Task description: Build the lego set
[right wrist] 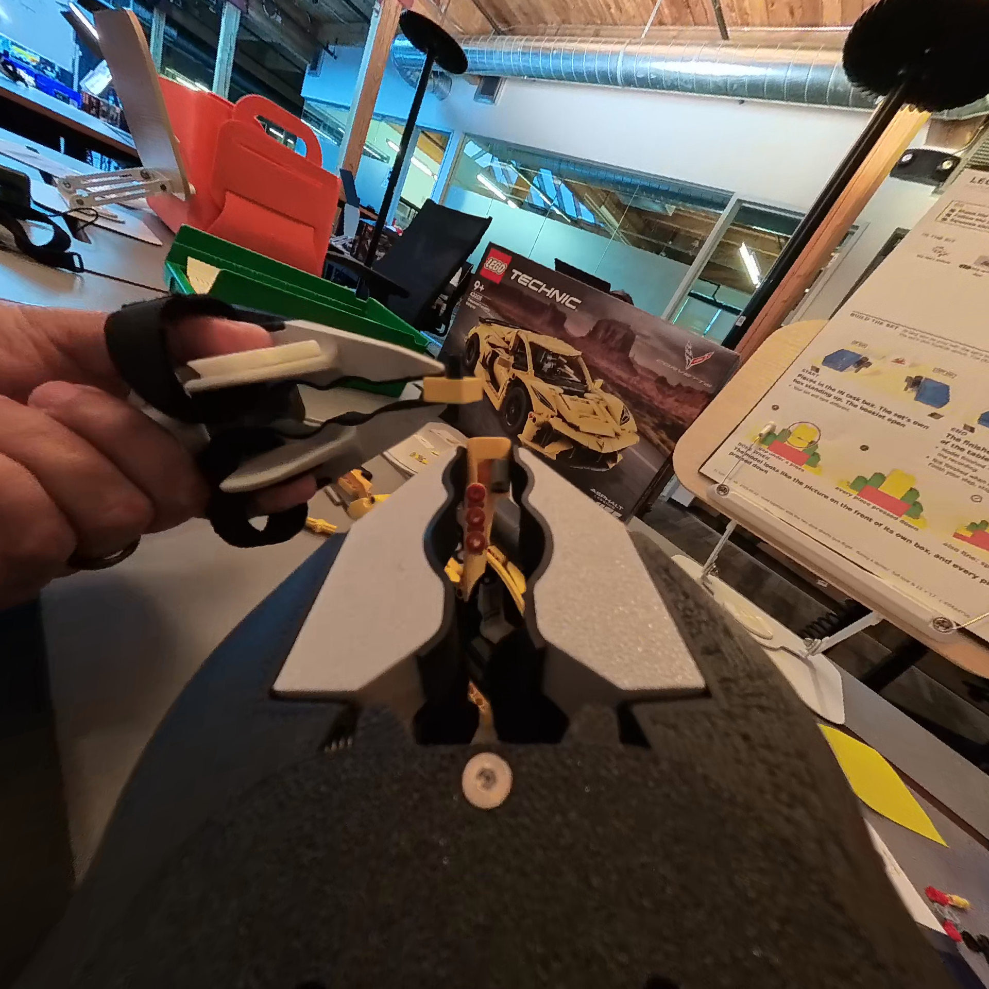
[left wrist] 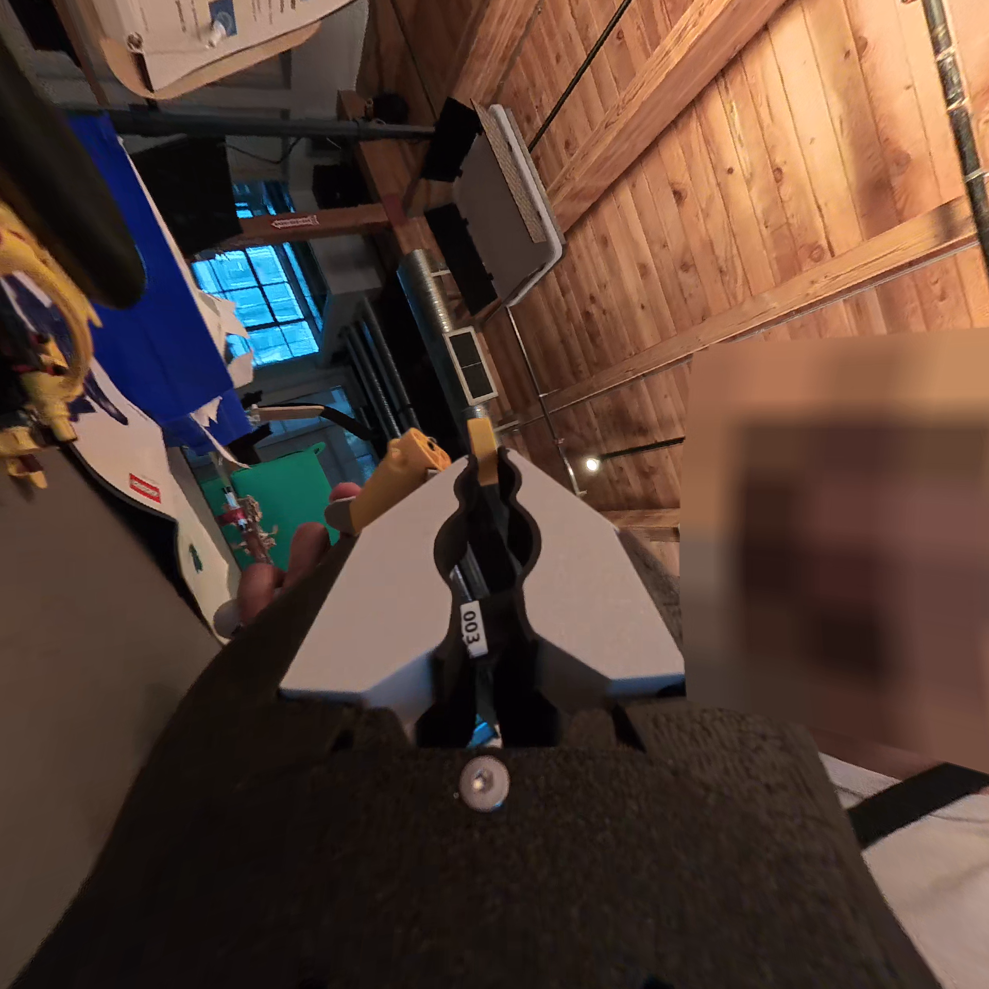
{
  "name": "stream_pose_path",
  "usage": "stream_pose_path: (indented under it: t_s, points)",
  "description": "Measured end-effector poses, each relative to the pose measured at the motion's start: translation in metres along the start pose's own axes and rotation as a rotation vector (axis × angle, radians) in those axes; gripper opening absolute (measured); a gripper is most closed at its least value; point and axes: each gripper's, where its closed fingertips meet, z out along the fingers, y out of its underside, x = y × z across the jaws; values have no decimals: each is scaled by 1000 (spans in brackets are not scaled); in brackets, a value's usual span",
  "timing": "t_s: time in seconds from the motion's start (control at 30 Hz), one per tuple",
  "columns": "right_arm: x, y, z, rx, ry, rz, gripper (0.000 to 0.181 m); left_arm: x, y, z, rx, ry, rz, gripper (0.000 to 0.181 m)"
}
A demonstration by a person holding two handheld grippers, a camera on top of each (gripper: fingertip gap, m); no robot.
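Tongs first: the left tongs [right wrist: 444,386] are pinched down on a small yellow connector piece [right wrist: 452,389], which sits crosswise at their very tips with a dark peg standing up from it. The right tongs [right wrist: 486,455] are likewise closed, gripping a long yellow beam assembly [right wrist: 473,530] that carries a row of red pins [right wrist: 474,518].

We take the set's box [right wrist: 578,374], standing on the worktop [right wrist: 176,599], as our landmark. Both held parts hang in the air on the near side of the box, the connector just above and slightly to the left of the beam's top end, close to it but apart. More loose yellow parts [right wrist: 356,495] lie on the worktop nearer to us than the box. An instruction board [right wrist: 835,428] stands to the right of the box.

The beam's long axis runs along the right tongs, its free end pointing up and away toward the box. The connector's long axis lies across that line.

In our judgement both parts are light, rigid plastic with smooth faces, liable to pivot or slip if held by a corner. We would take the beam on its flat sides clear of the pins, and the connector across its flat faces, leaving the peg free.

The left wrist view shows the connector [left wrist: 481,444] clamped at the tips, with the beam end [left wrist: 409,460] beside it.
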Motion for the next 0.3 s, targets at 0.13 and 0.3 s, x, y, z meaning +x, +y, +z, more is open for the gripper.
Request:
stream_pose_path:
  t_s: [0.13, 0.3]
  points:
    - [7, -7, -4, 41, 25, 34, 13, 3, -4, 3, 20, -10, 59, 7]
    - [12, -10, -8, 64, 36, 66, 13, 2, -1, 9, 25, -16, 58, 7]
